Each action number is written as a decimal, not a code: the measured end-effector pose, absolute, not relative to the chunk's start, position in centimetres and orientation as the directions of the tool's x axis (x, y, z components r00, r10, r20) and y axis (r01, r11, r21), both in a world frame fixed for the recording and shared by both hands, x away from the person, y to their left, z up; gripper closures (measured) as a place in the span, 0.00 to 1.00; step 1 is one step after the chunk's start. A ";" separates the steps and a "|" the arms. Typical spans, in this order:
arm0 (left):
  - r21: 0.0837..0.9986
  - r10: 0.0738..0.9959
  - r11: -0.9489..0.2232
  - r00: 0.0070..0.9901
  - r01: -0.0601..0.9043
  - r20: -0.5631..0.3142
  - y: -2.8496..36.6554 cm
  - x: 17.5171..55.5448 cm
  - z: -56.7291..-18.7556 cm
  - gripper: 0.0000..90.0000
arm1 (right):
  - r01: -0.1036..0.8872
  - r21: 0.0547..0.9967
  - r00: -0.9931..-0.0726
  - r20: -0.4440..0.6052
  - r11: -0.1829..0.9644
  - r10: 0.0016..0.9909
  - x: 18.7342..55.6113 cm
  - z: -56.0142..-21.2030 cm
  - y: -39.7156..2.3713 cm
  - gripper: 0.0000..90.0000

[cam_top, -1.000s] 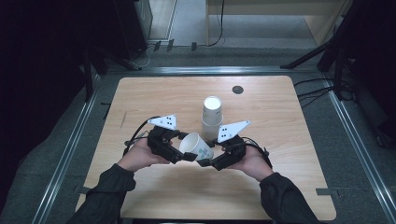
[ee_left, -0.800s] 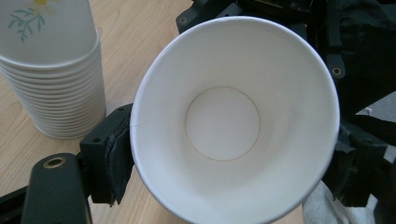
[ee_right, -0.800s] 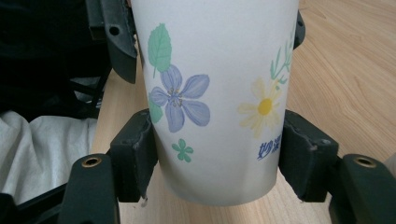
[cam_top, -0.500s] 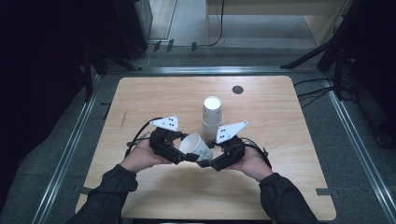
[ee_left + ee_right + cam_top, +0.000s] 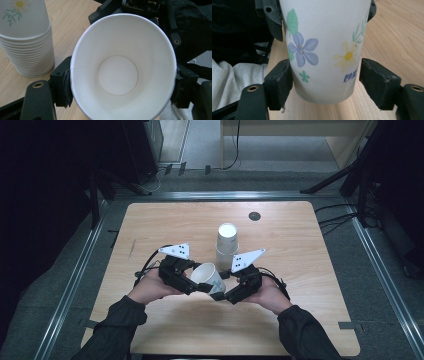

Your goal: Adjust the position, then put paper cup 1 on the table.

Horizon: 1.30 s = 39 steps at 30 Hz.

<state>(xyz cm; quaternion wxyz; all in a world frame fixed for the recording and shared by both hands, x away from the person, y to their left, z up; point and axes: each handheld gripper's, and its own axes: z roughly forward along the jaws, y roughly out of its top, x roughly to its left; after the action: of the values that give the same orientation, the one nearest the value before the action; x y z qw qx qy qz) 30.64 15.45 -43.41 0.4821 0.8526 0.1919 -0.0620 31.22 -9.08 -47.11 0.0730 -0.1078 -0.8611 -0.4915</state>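
We hold a single paper cup [image 5: 207, 276] between our two tools, low over the tabletop [image 5: 310, 320] at about six o'clock from the stack of cups [image 5: 226, 245], which stands upside down near the middle of the board. The cup lies tilted on its side, its mouth toward our left tool [image 5: 192, 285] and its base toward our right tool [image 5: 222, 295]. In the left gripper view the jaws have just been closing, and the pads sit at nine and three o'clock on the rim of the cup [image 5: 122, 67], pressing it; a faint crease shows on the rim by the left pad, so we judge the left tool to be clamped on the cup. In the right gripper view the jaws have just been opening: the left pad seems to brush the flowered wall of the cup [image 5: 324, 50] while the right pad stands clear of it, so the right tool is apart, with the cup's base between its jaws. We judge this to be a handover about halfway through: one cup is already off the stack, and the left tool has taken it. What is left is drawing the right tool away and setting the cup down. A small dark disc [image 5: 254, 215] lies at one o'clock from the stack.
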 end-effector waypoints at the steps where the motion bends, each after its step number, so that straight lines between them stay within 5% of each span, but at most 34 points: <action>1: 0.796 0.265 -0.463 0.918 0.389 -0.294 15.6 30.7 -43.3 0.26 | 0.257 0.830 -0.966 0.230 0.495 0.115 31.2 -47.1 -9.1 0.29; 31: 0.781 0.364 -0.481 0.901 0.398 -0.236 20.0 31.3 -41.0 0.27 | 0.278 0.813 -0.959 0.203 0.511 0.199 31.7 -47.2 -10.4 0.33; 39: 0.755 0.414 -0.504 0.885 0.419 -0.214 21.1 31.8 -41.5 0.27 | 0.265 0.827 -0.956 0.159 0.496 0.245 31.4 -47.3 -10.8 0.27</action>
<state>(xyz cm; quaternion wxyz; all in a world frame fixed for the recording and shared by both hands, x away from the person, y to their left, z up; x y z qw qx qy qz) 31.82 21.12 -41.47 0.4362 0.8672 0.2401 -0.0024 31.38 -10.80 -47.31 0.0100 -0.1474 -0.8649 -0.4797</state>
